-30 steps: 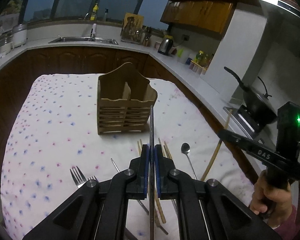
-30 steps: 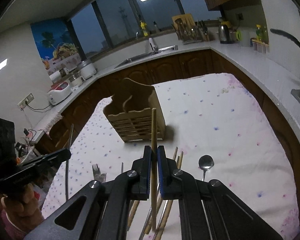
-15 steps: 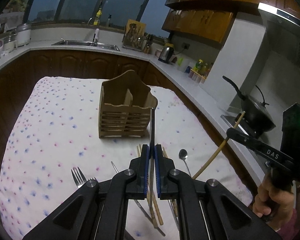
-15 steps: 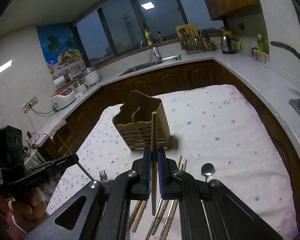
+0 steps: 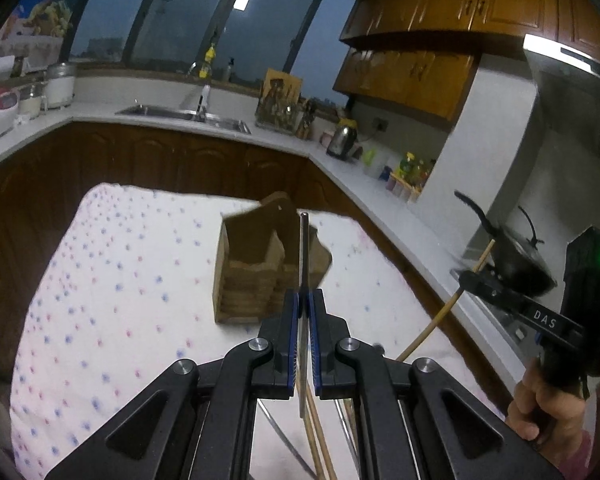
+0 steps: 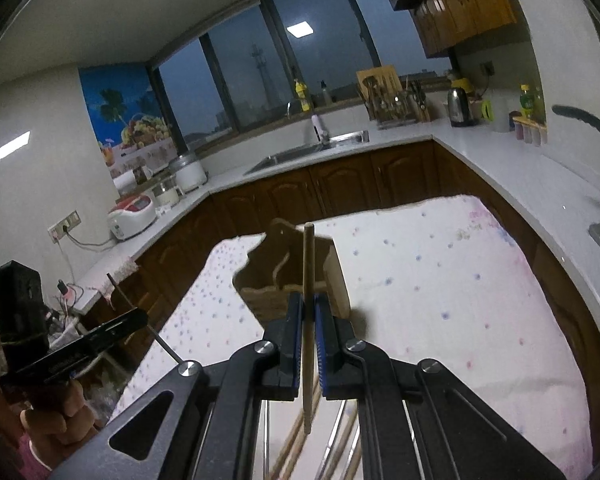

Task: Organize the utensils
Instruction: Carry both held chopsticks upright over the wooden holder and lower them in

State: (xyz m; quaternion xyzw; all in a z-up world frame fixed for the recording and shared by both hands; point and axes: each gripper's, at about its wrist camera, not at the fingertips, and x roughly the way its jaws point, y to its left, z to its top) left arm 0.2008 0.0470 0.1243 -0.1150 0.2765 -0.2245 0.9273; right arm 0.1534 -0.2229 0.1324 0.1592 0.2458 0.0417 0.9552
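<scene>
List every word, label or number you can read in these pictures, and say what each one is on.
"DAS": white letters on the black body of the right gripper, seen from the left wrist camera.
Bottles and appliances on the counter: labels too small and blurred to read.
Nothing else is legible.

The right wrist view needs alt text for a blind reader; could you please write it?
The right tool is shut on a pale wooden chopstick held upright before a slatted wooden utensil holder on a dotted white tablecloth; kitchen counters lie behind.
</scene>
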